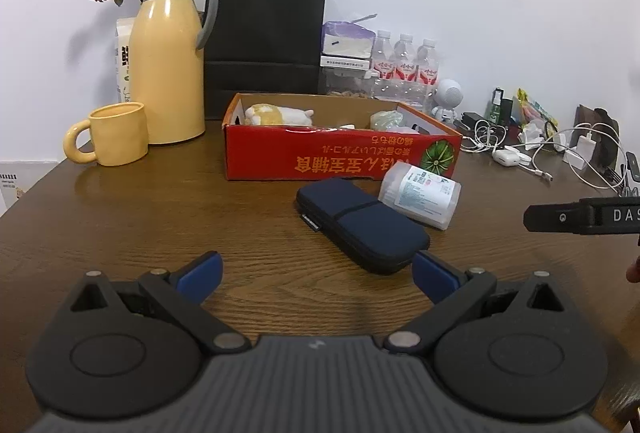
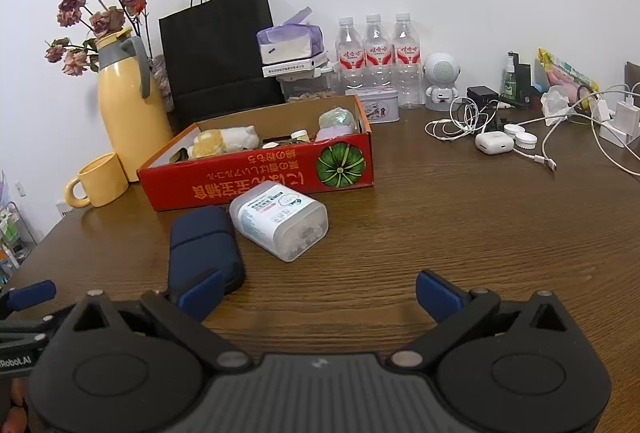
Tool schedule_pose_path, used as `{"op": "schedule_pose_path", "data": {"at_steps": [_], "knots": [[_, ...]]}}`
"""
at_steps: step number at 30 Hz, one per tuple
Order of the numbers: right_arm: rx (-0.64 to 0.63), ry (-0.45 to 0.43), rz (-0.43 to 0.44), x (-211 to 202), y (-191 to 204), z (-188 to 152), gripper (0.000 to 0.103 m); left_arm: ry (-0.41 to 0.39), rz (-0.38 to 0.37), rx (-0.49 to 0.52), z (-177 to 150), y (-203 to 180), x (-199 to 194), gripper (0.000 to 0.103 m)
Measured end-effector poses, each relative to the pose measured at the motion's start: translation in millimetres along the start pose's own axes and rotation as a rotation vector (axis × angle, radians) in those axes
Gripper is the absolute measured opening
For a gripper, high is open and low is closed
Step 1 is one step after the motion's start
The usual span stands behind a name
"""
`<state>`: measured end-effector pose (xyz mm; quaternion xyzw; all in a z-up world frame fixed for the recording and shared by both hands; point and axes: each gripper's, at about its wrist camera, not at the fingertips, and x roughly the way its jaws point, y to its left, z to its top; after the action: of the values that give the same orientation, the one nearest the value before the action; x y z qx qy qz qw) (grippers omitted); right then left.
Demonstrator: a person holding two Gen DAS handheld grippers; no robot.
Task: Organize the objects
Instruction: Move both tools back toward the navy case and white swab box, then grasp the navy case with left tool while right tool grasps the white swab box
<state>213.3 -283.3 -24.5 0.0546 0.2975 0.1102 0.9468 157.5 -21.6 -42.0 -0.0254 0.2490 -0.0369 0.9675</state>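
A dark blue zip case (image 1: pixel 362 225) (image 2: pixel 202 247) lies flat on the wooden table (image 1: pixel 160 217) (image 2: pixel 440 217), in front of a red cardboard box (image 1: pixel 340 155) (image 2: pixel 260 177). Beside the case a clear plastic cotton-swab tub (image 1: pixel 420 195) (image 2: pixel 280 223) lies on its side. The box holds a plush toy (image 1: pixel 278 113) (image 2: pixel 222 141) and small items. My left gripper (image 1: pixel 318 273) is open, just short of the case's near end. My right gripper (image 2: pixel 318 291) is open over bare wood, its left finger beside the case. A part of the right gripper (image 1: pixel 582 219) shows in the left wrist view.
A yellow thermos (image 1: pixel 168 57) (image 2: pixel 130 105) and yellow mug (image 1: pixel 110 135) (image 2: pixel 98 181) stand at the left. Behind the box are a black paper bag (image 1: pixel 266 37) (image 2: pixel 220 45) and water bottles (image 1: pixel 404 67) (image 2: pixel 374 53). Cables, chargers and an earbud case (image 2: pixel 494 143) clutter the right.
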Motion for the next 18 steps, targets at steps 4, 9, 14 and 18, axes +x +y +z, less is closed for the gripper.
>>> {"op": "schedule_pose_path", "data": {"at_steps": [4,9,14,18], "knots": [[-0.005,0.006,-0.004,5,0,1,0.103,0.029,-0.014,-0.004,-2,2,7,0.103],[-0.036,-0.018,0.012,21,5,15,0.103,0.071,-0.055,-0.018,3,-1,25,0.103],[-0.145,-0.014,0.053,58,14,36,0.103,0.103,-0.153,0.011,24,-21,56,0.103],[-0.221,0.036,0.154,102,21,55,0.101,0.15,-0.135,0.029,31,-34,95,0.103]]}}
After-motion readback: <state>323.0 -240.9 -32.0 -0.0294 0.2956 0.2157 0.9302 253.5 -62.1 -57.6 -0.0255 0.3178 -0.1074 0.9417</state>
